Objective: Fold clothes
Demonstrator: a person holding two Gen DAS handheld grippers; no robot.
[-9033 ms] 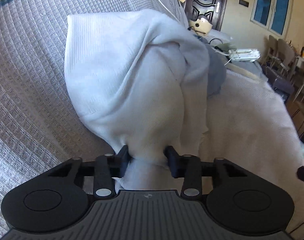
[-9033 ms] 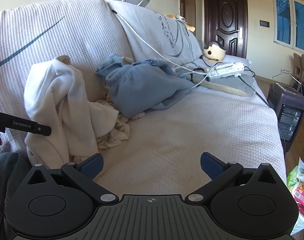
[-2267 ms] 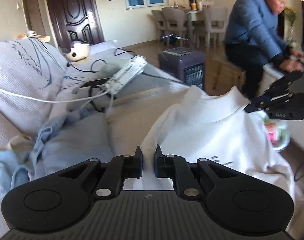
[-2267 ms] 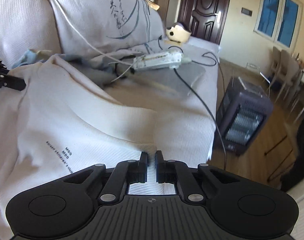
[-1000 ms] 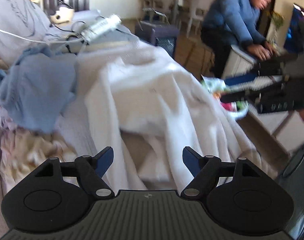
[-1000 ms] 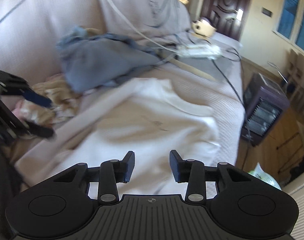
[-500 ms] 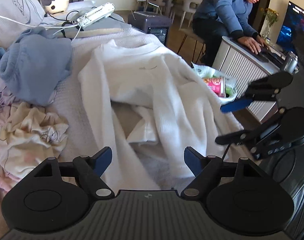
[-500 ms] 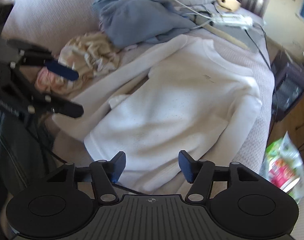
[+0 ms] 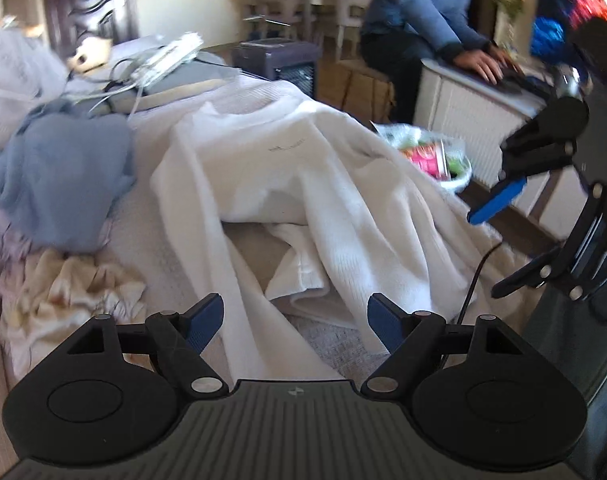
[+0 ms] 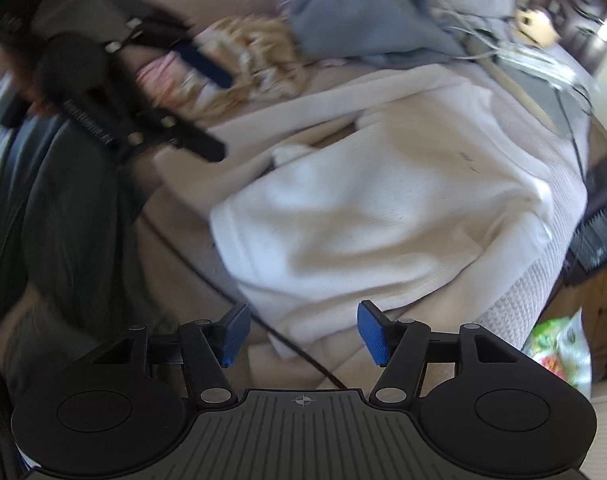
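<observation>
The white knitted long-sleeved sweater (image 9: 311,184) lies spread front-up across the seat of the sofa covered in pale waffle-weave fabric (image 9: 151,236), its collar toward twelve o'clock in the left wrist view, a small dark print on its chest, and its hem rumpled and partly turned under near the centre of the frame. One sleeve runs down toward six o'clock between the fingers of the left gripper (image 9: 295,318), whose blue-padded jaws are spread wide and hold nothing, hovering just above the cloth. In the right wrist view the same sweater (image 10: 383,216) fills the centre, and the right gripper (image 10: 303,334) hangs over its lower edge with jaws likewise spread apart and empty; a thin black cable (image 10: 239,288) crosses the sofa beneath it. The right gripper also shows at three o'clock in the left view (image 9: 543,208), jaws parted. At nine to ten o'clock of the sweater sits a crumpled blue-grey garment (image 9: 59,176), and below it, at eight o'clock, a wadded cream cloth (image 9: 63,292). Beyond the collar lie a white power strip with cords (image 9: 167,56) and a dark space heater (image 9: 279,60). At one to two o'clock a person in a blue padded jacket (image 9: 419,12) leans over a white cabinet (image 9: 475,120).
</observation>
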